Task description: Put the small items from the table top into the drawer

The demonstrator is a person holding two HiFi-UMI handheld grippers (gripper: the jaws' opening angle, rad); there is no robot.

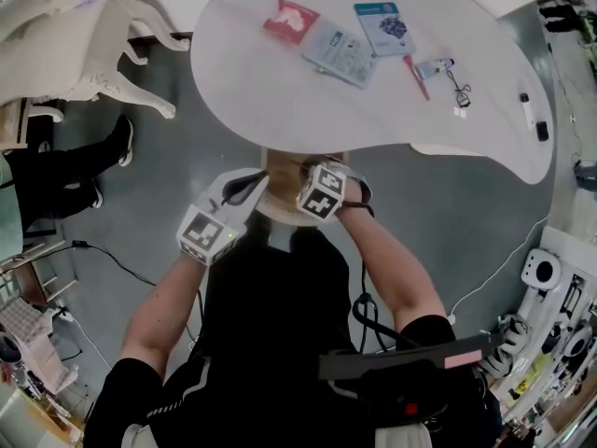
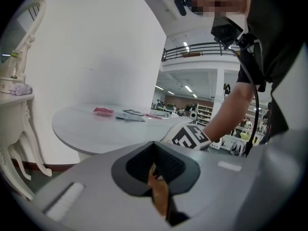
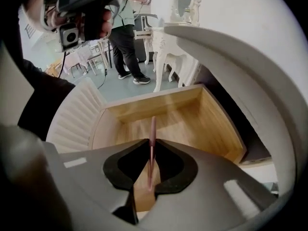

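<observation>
Small items lie in a loose row on the far half of the white table (image 1: 280,101), well apart from both grippers. From the left they are a red packet (image 1: 291,20), a pale grey packet (image 1: 340,51) and a blue booklet (image 1: 384,28) touching the grey packet's right corner. Then come a red pen (image 1: 416,76), a small tube (image 1: 435,66) just beside it, a black eyelash curler (image 1: 459,87), and a small black item (image 1: 542,130) near the right edge.

The drawer (image 1: 283,171) is pulled out under the near table edge, its wood floor showing between the two grippers.

The left gripper (image 1: 244,192) is at the drawer's left front corner. In the left gripper view the left gripper's (image 2: 155,165) jaws are brought together to a thin slit. Only wood colour shows through it, and nothing is gripped.

The right gripper (image 1: 315,171) is over the drawer's right side, close to the left one. In the right gripper view the right gripper's (image 3: 150,167) jaws are pinched on a thin pink stick (image 3: 152,143). The stick stands up past the jaw tips and hangs over the drawer (image 3: 192,114), which has no items on its visible floor. Cannot tell what the stick is.
</observation>
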